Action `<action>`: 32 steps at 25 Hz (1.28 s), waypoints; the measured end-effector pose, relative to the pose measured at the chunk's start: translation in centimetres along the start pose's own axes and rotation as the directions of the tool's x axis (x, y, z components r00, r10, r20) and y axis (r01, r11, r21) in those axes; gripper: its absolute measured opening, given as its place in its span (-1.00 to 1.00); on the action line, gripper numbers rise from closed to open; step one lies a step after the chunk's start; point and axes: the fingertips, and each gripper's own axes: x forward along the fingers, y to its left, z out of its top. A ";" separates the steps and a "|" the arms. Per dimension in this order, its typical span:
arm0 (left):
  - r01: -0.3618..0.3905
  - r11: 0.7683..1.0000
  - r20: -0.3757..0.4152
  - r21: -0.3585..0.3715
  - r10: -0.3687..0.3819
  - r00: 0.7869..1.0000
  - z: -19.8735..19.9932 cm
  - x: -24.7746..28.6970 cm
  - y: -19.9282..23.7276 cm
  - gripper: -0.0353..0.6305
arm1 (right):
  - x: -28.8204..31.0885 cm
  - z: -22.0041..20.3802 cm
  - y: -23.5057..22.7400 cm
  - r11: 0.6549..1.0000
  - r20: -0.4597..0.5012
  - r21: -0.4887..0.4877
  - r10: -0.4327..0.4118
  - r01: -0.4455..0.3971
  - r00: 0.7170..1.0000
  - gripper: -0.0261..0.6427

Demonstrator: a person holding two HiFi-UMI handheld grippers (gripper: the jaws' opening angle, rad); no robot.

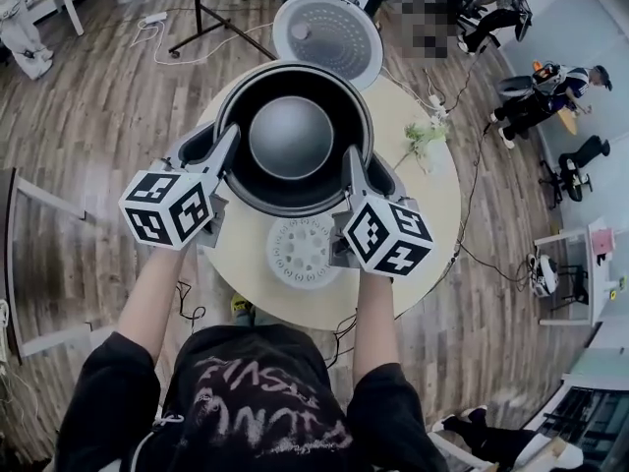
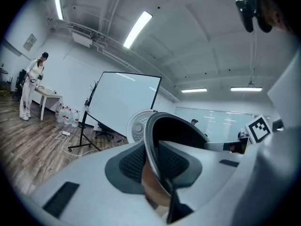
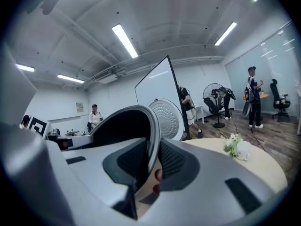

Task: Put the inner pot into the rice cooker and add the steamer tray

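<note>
The inner pot (image 1: 292,136) is held in the air over the far half of the round tabletop (image 1: 432,205), upright, with its dark inside open to the head view. It is carried by its rim from two sides.

The cooker lid (image 1: 327,32) stands open just beyond the far rim of the pot. The body of the cooker I cannot make out, because the pot covers that place.

The left hand-held gripper (image 1: 218,150) is clamped on the left rim, with one jaw inside the pot and one outside. In its own view the thin wall of the pot (image 2: 178,128) runs between the two ribbed pads. The right hand-held gripper (image 1: 366,175) is clamped on the right rim in the same way, and its view also shows the wall (image 3: 127,124) pressed between the pads.

The steamer tray (image 1: 302,252), white and round, lies flat on the near part of the tabletop, between the two grippers and below them.

Small flowers (image 1: 425,138) stand at the right side of the tabletop, well apart from the pot.
</note>
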 end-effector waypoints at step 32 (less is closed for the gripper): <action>-0.097 0.985 -0.490 -0.140 0.016 0.872 -5.2 12.3 11.2 -0.57 | 17.1 -6.5 -2.7 0.995 -0.550 0.085 0.091 -0.053 0.830 -0.58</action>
